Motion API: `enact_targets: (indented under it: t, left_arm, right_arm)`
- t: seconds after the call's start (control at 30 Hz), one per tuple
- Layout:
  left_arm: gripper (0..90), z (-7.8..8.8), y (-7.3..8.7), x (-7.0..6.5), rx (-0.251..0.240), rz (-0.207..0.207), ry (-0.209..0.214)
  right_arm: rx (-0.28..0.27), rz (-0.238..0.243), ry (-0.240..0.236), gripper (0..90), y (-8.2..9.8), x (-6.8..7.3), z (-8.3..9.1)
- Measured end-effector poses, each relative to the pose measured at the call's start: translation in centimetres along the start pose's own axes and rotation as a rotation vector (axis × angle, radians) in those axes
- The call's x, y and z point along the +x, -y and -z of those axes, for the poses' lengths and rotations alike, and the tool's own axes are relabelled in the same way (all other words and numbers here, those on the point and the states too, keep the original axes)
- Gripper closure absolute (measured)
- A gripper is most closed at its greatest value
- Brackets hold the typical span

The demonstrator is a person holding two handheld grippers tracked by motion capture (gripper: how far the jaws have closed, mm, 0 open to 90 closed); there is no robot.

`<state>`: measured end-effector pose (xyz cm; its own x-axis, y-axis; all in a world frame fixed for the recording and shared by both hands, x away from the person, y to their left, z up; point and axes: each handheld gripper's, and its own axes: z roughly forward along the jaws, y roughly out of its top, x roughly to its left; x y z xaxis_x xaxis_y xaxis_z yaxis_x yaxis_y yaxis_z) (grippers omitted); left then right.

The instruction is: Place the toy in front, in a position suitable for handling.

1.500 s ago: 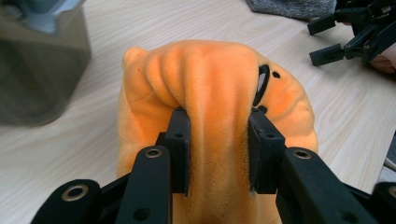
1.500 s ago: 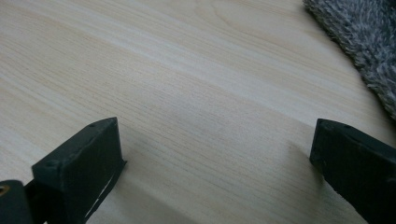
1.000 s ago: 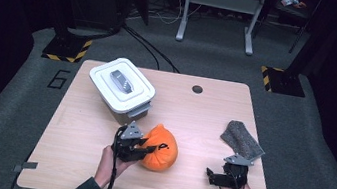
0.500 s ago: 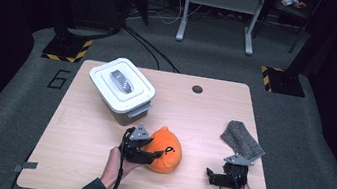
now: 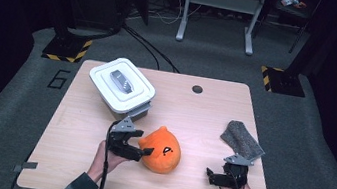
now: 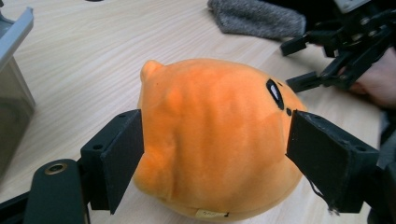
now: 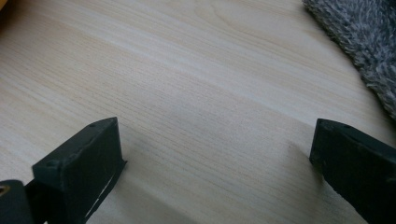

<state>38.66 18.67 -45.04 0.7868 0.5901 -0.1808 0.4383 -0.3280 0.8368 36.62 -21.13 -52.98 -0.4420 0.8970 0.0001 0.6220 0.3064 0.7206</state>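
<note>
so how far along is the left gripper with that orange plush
Done: the orange plush rests on the table. In hand: the left gripper straddles it, jaws just opening. Left: the white box is lidded; the right gripper waits open by the grey cloth.

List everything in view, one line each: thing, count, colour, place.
plush toy: 1, orange with black face marks, near middle of the table, between the left jaws
lidded box: 1, white lid, grey handle, far left of the table
cloth: 1, grey, right side
table: 1, light wood
hole: 1, dark, far edge of table
left gripper: 1, black, jaws just been opening around the toy
right gripper: 1, black, open, near right edge
hands: 2, bottom edge
</note>
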Motion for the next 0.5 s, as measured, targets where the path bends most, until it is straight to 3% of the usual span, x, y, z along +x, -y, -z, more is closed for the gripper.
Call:
enact_targets:
  t: [0.1,0.13,0.17,0.23,0.3,0.4,0.5]
  left_arm:
    - [17.1,0.2,0.2,0.9,0.011,0.000,0.024]
    - [16.3,0.1,0.2,1.0,0.018,-0.010,0.018]
    - [15.6,-0.1,0.2,1.3,0.032,-0.030,0.044]
    - [14.7,-0.5,0.1,1.3,0.047,-0.038,0.032]
    - [13.7,-1.1,0.0,1.4,0.053,-0.049,0.074]
    - [12.9,-2.1,-0.1,1.3,0.058,-0.062,0.097]
    - [14.5,-3.1,-0.3,0.9,0.094,-0.092,0.105]
  right_arm:
    - [0.002,0.007,0.001,1.4,0.0,-0.1,0.0]
    - [0.002,0.007,0.001,1.4,0.0,-0.1,0.0]
    - [0.001,0.009,0.000,1.4,0.0,-0.1,0.0]
    - [0.002,0.007,0.000,1.4,0.0,-0.1,0.0]
    - [0.002,0.006,0.000,1.4,0.0,-0.1,0.0]
    - [0.001,0.005,0.000,1.4,0.0,0.0,0.0]
    - [0.000,0.001,0.000,1.4,0.0,0.0,0.0]
